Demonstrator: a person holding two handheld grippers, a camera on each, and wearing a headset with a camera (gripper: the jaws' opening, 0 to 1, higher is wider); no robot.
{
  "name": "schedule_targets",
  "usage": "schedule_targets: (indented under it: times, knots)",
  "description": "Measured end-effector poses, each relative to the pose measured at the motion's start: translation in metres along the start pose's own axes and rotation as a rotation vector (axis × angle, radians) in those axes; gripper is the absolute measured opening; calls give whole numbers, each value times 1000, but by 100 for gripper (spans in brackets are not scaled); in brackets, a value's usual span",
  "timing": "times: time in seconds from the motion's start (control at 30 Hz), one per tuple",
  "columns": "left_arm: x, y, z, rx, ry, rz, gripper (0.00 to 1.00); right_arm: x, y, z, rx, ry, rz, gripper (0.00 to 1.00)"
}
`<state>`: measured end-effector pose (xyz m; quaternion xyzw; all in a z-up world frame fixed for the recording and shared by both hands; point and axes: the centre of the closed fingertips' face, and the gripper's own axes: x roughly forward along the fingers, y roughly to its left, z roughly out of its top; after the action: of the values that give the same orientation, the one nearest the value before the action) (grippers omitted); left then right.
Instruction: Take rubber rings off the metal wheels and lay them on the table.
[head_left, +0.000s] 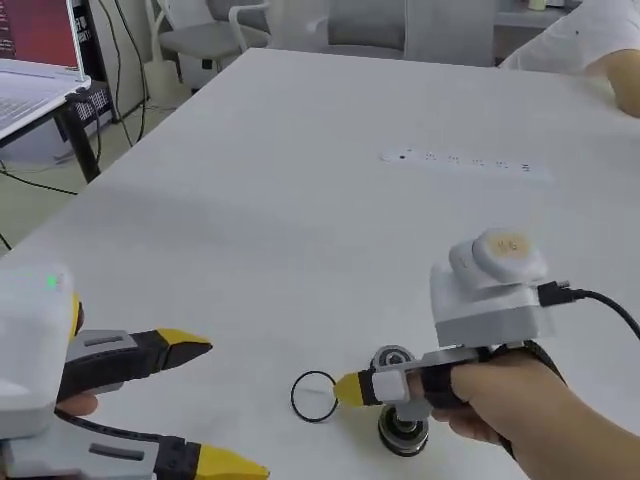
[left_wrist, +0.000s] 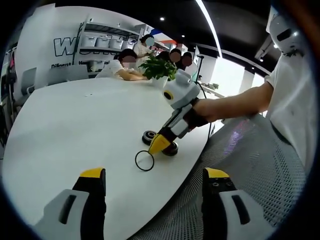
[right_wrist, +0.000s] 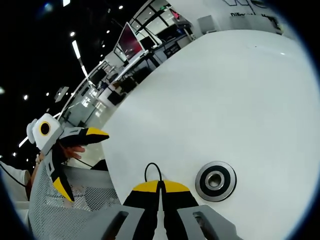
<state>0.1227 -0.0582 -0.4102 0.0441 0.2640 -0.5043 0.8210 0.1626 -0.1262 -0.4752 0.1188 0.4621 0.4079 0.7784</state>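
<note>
Now right gripper (head_left: 346, 388) jaws pinch rubber ring (head_left: 292, 396) beside wheels (head_left: 403, 432); left gripper (head_left: 232, 408) jaws wide, empty.

An open office — long white table (head_left: 300, 200), swivel chairs (head_left: 200, 35), monitor (right_wrist: 129, 42).

The rubber ring (head_left: 314, 396) lies on the table (head_left: 300, 200), its right edge nipped in the right claw (head_left: 345, 388), which sits between the far metal wheel (head_left: 393, 360) and the near metal wheel (head_left: 403, 432), with the left claw (head_left: 232, 408) apart to the left.

Left hand-held gripper (left_wrist: 154, 175) wide apart, right hand-held gripper (right_wrist: 160, 185) seemingly closed.
</note>
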Motion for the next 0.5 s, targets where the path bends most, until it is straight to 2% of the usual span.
schedule_targets:
  times: [0.23, 0.5]
  knots:
    - [0, 1, 1, -11, -9, 7, 76, 1, -6, 1, -39, -10, -34, 0]
    - [-1, 2, 2, -12, -12, 15, 76, 3, -5, 0, -87, 0, -45, 0]
